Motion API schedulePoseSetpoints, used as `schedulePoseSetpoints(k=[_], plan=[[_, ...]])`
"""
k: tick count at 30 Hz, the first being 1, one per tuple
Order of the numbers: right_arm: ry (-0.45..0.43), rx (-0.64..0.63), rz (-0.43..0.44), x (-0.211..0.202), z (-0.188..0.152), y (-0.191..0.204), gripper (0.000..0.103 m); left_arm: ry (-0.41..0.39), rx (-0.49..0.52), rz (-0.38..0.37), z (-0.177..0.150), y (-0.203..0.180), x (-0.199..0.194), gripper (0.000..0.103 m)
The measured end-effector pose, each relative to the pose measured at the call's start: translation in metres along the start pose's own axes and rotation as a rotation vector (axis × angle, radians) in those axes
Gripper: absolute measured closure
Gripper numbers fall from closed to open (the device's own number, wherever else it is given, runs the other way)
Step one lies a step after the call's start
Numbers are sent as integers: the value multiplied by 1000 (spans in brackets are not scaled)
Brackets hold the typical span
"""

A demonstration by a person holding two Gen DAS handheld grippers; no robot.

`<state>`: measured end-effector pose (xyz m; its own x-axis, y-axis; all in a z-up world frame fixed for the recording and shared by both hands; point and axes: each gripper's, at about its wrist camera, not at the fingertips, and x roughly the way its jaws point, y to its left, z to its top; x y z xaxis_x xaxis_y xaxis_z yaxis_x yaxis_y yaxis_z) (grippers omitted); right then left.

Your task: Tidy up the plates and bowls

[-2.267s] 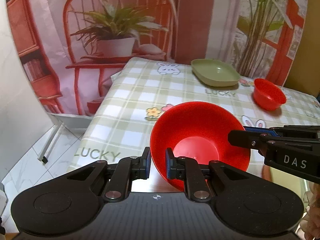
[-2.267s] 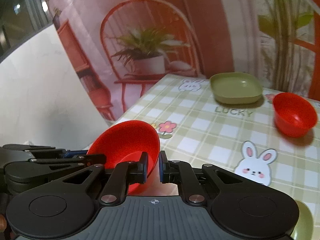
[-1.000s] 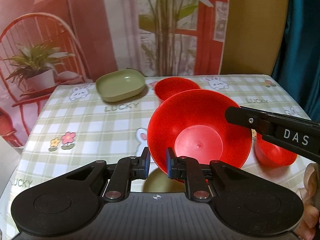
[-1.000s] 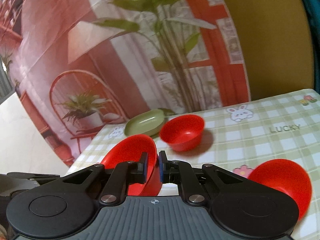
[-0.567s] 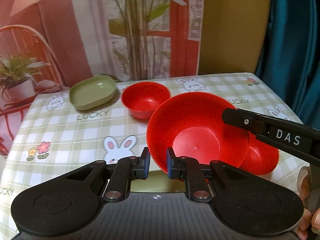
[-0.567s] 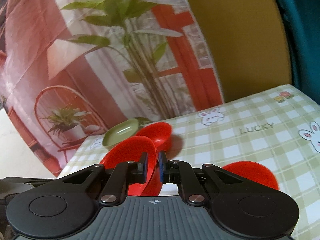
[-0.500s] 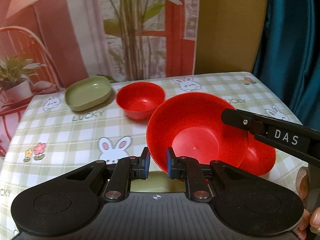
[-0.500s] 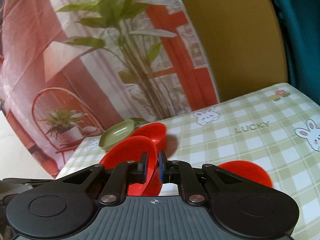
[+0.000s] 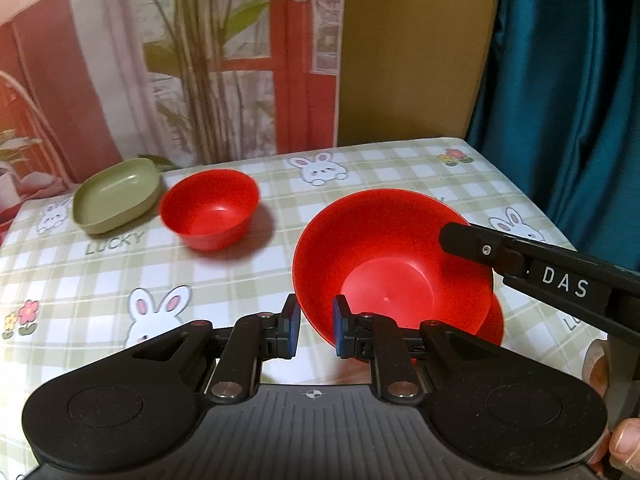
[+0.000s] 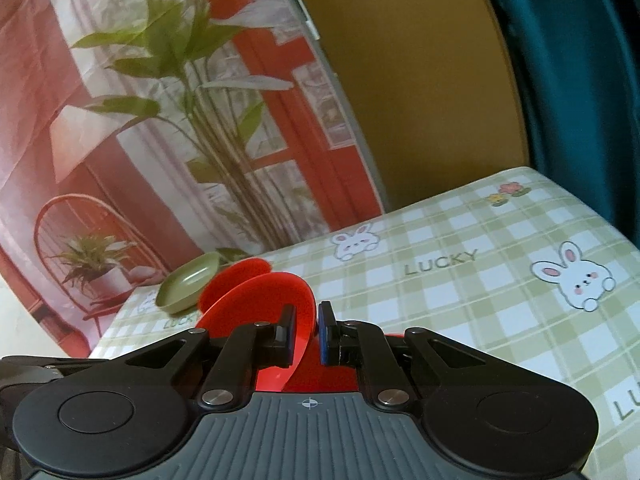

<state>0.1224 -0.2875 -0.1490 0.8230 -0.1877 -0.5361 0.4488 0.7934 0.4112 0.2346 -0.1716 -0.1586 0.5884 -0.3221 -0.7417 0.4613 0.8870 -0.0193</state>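
Observation:
A large red bowl [image 9: 392, 264] hangs over the checked table [image 9: 224, 280], held from two sides. My left gripper [image 9: 316, 328] is shut on its near rim. My right gripper [image 9: 460, 240] grips its right rim, and the right wrist view shows that gripper [image 10: 306, 332] shut on the bowl's edge [image 10: 260, 308]. Directly beneath, a second red bowl [image 9: 496, 320] peeks out at the lower right, mostly hidden. A smaller red bowl [image 9: 208, 212] stands at the back left beside a green plate [image 9: 116, 196], and both show in the right wrist view, the smaller bowl [image 10: 236, 276] and the plate [image 10: 188, 280].
A teal curtain [image 9: 580, 80] hangs close to the table's right edge. A printed backdrop with plants and a red chair stands behind the table [image 10: 480, 300]. A person's fingers [image 9: 624, 440] show at the lower right, on the right gripper's handle.
Both grippers have carried the large red bowl to the right across the table. It now covers most of the red bowl on the right, which earlier showed beside it.

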Motion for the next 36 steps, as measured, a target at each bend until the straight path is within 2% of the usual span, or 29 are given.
schedulePoseSetpoints(k=[14,20,36], plan=[[20,44,-79,0,-10,-42,92,45,75,-48,-1,-31,24,84],[30,64,-83,4,-14,-52,92,50,117,-33,-6,-41,31,84],[58,93,-90,11,-22,-66,89,91,143,-25,-14,-52,44,82]])
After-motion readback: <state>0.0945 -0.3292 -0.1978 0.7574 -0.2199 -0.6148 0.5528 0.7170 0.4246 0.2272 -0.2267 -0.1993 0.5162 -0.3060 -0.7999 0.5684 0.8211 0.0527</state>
